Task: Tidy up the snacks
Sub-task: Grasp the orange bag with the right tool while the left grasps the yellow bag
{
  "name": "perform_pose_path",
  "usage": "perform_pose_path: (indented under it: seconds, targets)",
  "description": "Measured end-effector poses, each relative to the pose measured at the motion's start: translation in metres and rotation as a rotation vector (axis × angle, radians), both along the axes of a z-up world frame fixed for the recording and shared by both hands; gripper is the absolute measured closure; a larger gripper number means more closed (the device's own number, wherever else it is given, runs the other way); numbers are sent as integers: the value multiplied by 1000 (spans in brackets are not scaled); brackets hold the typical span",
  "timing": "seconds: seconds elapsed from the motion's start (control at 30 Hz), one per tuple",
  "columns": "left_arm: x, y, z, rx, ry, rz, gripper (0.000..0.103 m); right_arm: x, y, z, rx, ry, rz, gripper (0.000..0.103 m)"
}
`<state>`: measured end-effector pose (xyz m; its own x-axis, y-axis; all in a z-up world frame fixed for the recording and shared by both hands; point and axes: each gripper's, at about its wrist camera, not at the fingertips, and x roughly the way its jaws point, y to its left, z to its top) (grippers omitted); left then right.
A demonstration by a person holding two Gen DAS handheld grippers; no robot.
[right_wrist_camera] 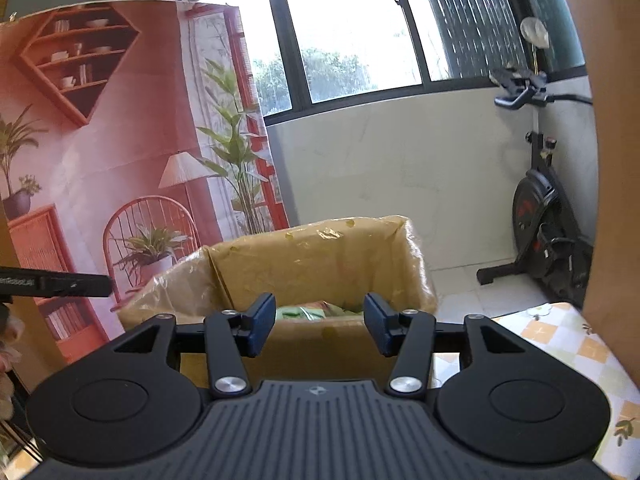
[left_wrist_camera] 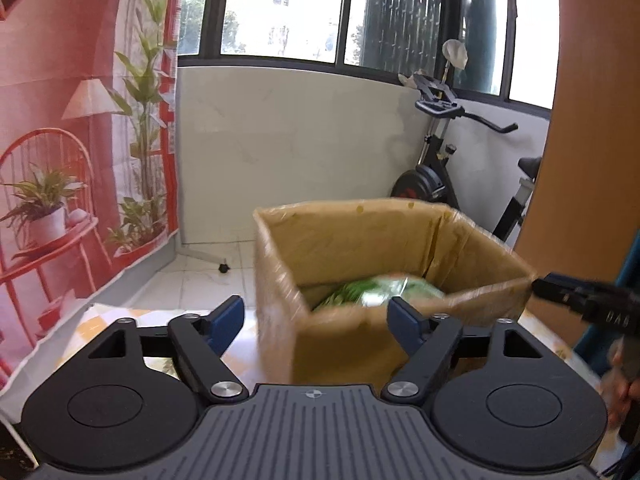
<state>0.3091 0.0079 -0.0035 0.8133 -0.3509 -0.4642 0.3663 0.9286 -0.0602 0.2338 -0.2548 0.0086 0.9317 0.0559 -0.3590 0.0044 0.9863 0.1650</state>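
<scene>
An open cardboard box [left_wrist_camera: 472, 300] stands on the table ahead of both grippers; it also shows in the right wrist view [right_wrist_camera: 304, 256]. Green snack bags [left_wrist_camera: 376, 290] lie inside it, and show in the right wrist view [right_wrist_camera: 308, 312] too. My left gripper [left_wrist_camera: 316, 320] is open and empty, just in front of the box's near left corner. My right gripper [right_wrist_camera: 320, 326] is open and empty, in front of the box's near wall. The right gripper's fingertips [left_wrist_camera: 560, 290] show at the box's right edge in the left wrist view. The left gripper's finger [right_wrist_camera: 76, 282] shows at the left in the right wrist view.
The table has a yellow-and-white checked cloth [right_wrist_camera: 592, 344]. A red printed backdrop [left_wrist_camera: 72, 160] hangs on the left. An exercise bike [left_wrist_camera: 452, 160] stands by the white wall under the window. A brown wooden panel [left_wrist_camera: 592, 140] rises at the right.
</scene>
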Motion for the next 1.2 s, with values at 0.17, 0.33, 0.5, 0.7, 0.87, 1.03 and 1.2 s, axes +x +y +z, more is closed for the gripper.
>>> perform_pose_path:
  seconds: [0.17, 0.33, 0.5, 0.7, 0.87, 1.03, 1.2]
  targets:
    - [-17, 12, -19, 37, -8, 11, 18, -20, -1, -13, -53, 15, -4, 47]
    - [-17, 20, -49, 33, 67, 10, 17, -27, -4, -44, -95, 112, -3, 38]
    - [-9, 27, -72, 19, 150, -15, 17, -29, 2, -77, -176, 238, 21, 19]
    - [-6, 30, -94, 45, 206, -46, 17, -30, 11, -109, -284, 346, 56, 14]
    - [-4, 30, -111, 51, 257, -62, 16, -26, 7, -127, -298, 395, 63, 13]
    - [-3, 29, -118, 68, 270, -80, 16, -19, 5, -136, -311, 432, 65, 12]
    - [-4, 21, -126, 121, 275, -101, 16, -14, -4, -145, -267, 472, 38, 9]
